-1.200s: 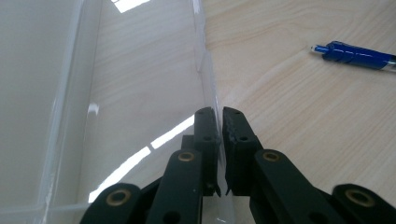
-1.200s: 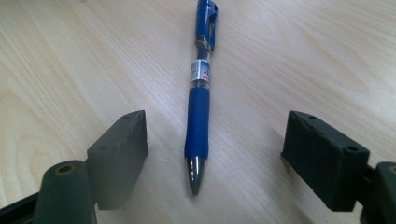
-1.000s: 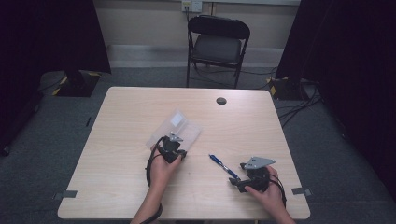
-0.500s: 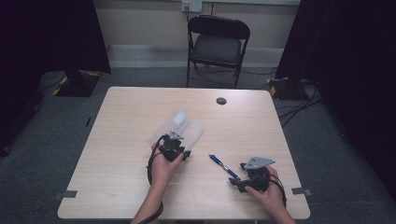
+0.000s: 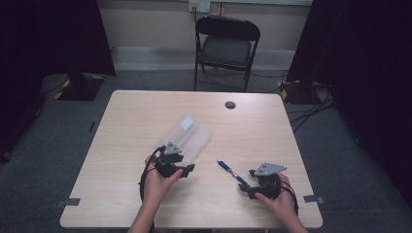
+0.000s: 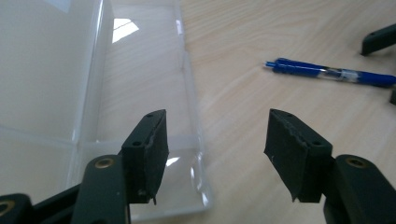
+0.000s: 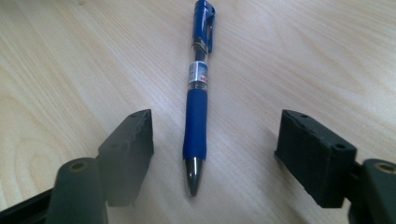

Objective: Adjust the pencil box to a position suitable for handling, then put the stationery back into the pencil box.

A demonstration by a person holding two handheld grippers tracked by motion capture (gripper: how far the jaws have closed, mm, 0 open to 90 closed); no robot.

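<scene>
Right gripper view alone reveals the pen's (image 7: 196,100) metal tip (nearest the jaws).

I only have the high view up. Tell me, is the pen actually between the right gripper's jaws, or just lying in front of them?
Observer: Between them. In the right gripper view the pen lies tip-first between the jaws of the right gripper. They have just been closing, but neither pad touches it.
Operator: Is the left gripper holding the clear case?
Observer: No. The left gripper has just been opening its jaws. The clear case lies flat on the table, its edge beside one jaw, unpinched.
</scene>
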